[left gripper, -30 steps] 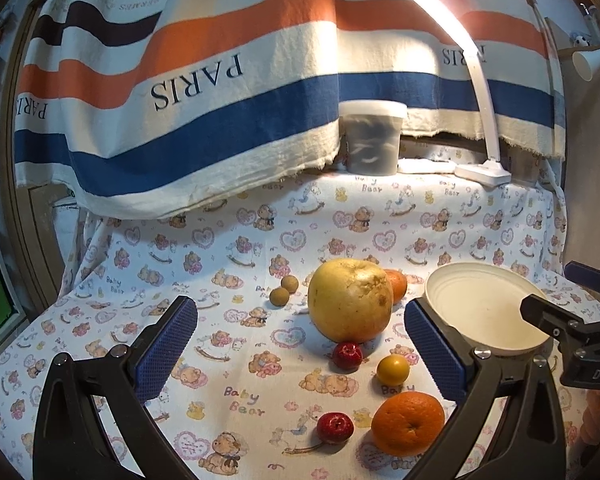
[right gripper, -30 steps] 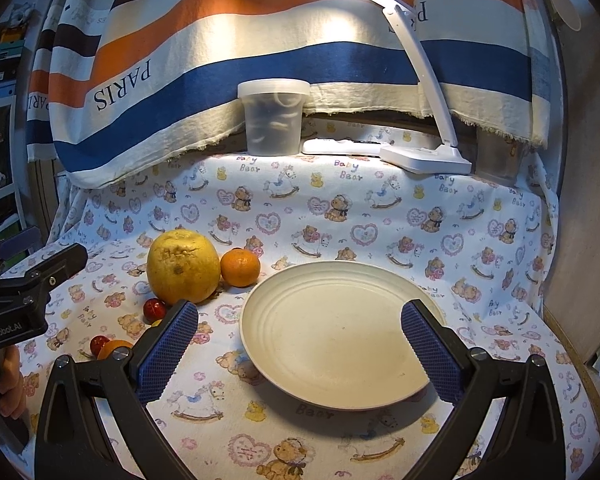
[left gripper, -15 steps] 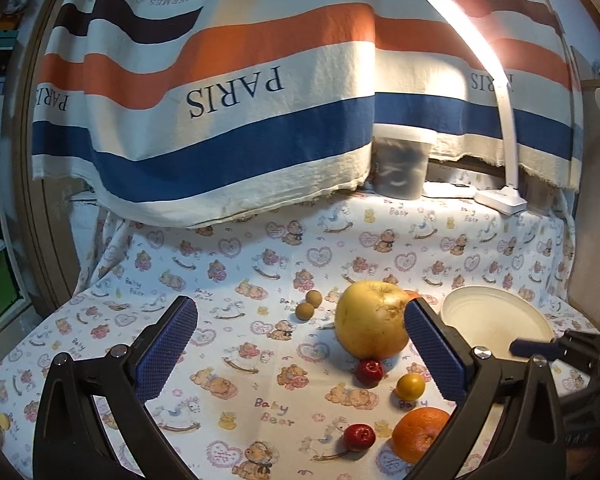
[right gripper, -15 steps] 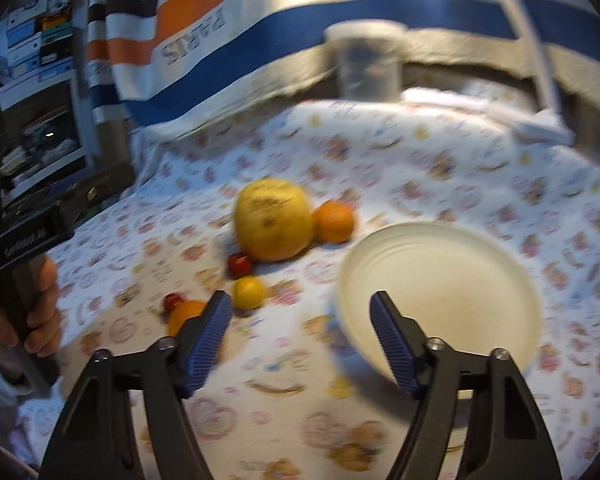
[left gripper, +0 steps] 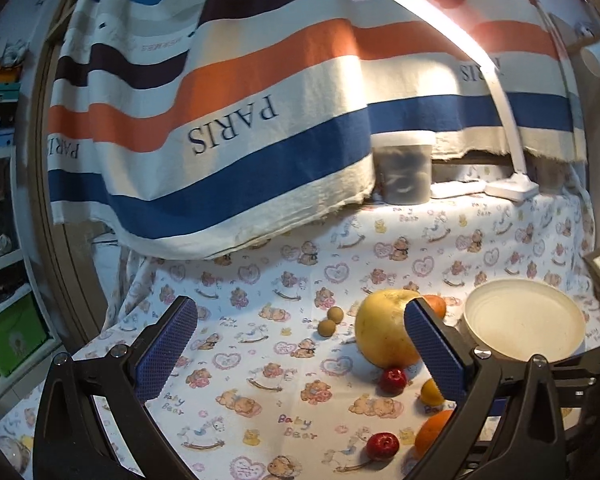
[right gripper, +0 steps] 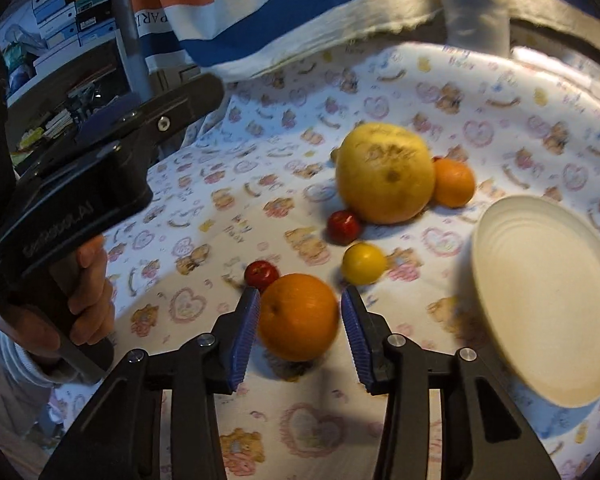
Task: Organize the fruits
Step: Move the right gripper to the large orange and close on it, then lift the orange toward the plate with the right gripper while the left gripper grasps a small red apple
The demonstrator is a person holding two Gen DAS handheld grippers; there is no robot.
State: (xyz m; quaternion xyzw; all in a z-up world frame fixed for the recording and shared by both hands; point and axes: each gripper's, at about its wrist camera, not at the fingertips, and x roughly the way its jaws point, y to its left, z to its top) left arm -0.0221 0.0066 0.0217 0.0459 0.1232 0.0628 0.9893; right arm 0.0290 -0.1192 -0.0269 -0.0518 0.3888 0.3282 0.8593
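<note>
Right gripper [right gripper: 299, 332] jaws part-open around the near orange [right gripper: 298, 316], pads just beside it, contact unclear. Red fruit [right gripper: 261, 274] at its 11 o'clock, yellow fruit [right gripper: 363, 263] at 1, pomelo [right gripper: 385, 173] beyond, empty plate [right gripper: 548, 300] at 3. Left gripper [left gripper: 300, 350] wide, holding nothing.

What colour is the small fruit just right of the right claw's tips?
Yellow. The small fruit shows best in the right wrist view, lying between the orange and the plate.

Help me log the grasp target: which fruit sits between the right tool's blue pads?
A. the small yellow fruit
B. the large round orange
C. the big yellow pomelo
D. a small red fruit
B: the large round orange lies in the gap of the right tool, pads flanking it and not visibly pressing.
</note>
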